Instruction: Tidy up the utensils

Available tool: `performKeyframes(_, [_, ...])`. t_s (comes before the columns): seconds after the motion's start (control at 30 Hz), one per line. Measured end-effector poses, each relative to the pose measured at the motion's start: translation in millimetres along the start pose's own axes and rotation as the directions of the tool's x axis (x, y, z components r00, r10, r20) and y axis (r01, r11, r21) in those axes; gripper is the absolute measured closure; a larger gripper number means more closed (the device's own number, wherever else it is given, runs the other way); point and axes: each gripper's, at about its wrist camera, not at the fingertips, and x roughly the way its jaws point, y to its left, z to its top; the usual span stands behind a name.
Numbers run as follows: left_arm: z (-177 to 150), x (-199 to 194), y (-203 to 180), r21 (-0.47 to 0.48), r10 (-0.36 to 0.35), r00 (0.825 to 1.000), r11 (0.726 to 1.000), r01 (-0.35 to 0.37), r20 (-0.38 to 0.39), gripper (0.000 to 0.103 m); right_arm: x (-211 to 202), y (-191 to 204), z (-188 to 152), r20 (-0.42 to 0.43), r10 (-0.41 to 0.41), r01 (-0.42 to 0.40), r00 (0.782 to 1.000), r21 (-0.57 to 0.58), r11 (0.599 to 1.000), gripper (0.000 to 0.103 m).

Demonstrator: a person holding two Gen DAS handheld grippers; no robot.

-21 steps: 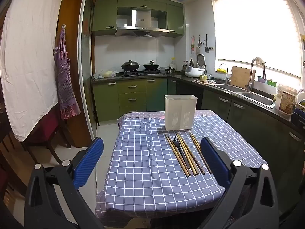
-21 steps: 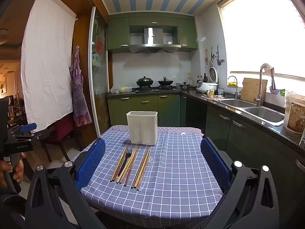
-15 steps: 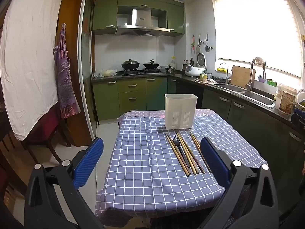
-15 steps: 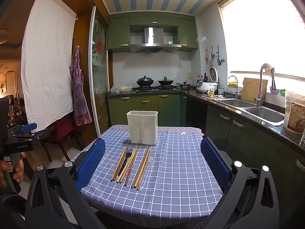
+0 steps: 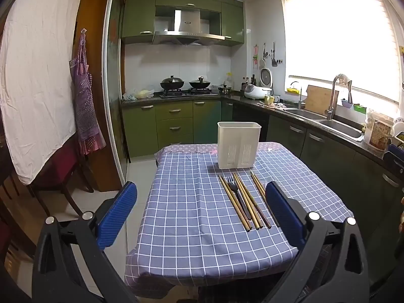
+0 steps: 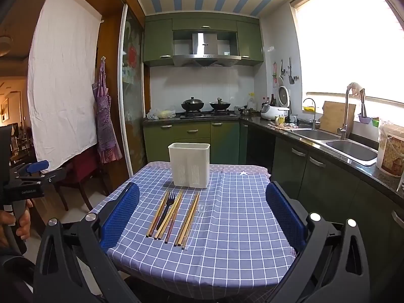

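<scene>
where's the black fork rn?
Black fork lies flat on the checked tablecloth, among the chopsticks, tines toward the white utensil holder; centre-left in right wrist view.

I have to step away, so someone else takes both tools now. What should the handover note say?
Left tool: open, empty, held short of the table's near edge.
Right tool: open, empty, also short of the table.
White utensil holder: upright at the far end of the checked tablecloth; nothing shows above its rim.
Chopsticks, black fork and a clear plastic utensil: lying side by side in front of the holder.
Done: nothing moved into the holder.
Left: put every utensil into the holder.
</scene>
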Motion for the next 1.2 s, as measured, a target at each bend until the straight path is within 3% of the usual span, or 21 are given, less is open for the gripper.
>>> performKeyframes(0.23, [-11,-5,-3,0.005,-0.005,1.000,1.000,0.005,0.001,0.006,0,0,-2,-0.005,0.000,0.000,1.000,0.000,1.000,0.004])
performKeyframes(0.27, [0,1,-1,0.001,-0.005,1.000,1.000,0.005,-0.007,0.006,0,0,-3,-0.005,0.001,-0.001,1.000,0.000,1.000,0.004])
performKeyframes(1.2, [2,4,-6,0.002,-0.010,0.999,1.000,0.010,-0.034,0.006,2,-1,2,-0.026,-0.031,0.030,0.999,-0.006,1.000,0.004])
